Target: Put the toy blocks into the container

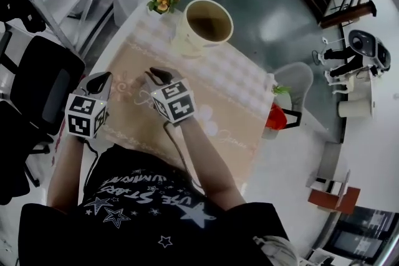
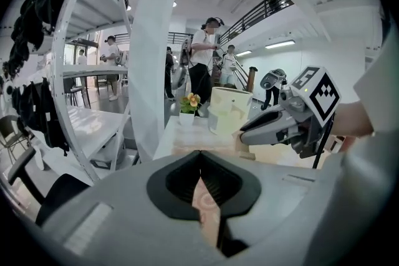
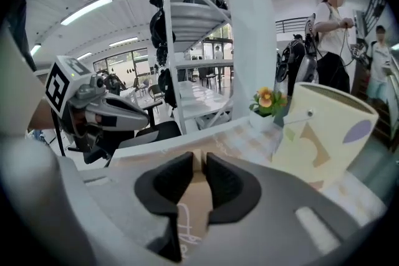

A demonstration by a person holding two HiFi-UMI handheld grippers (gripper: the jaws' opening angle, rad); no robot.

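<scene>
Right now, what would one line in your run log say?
left tongs: shut, empty | right tongs: shut on tan block | container: upright, block not in yet

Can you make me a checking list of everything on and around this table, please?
Surface: white table with a peach patterned mat laid across it.
Job's things: cream container upright at the mat's far end; what looks like one tan toy block between the right gripper's jaws; no other blocks seen.
Clutter: small flower pot beside the container.
Grippers: right gripper shut on the toy block, over the mat; left gripper shut, empty.
Cables: dark cable along the right forearm.
Surroundings: black chair, white shelving, people standing in the background.
</scene>
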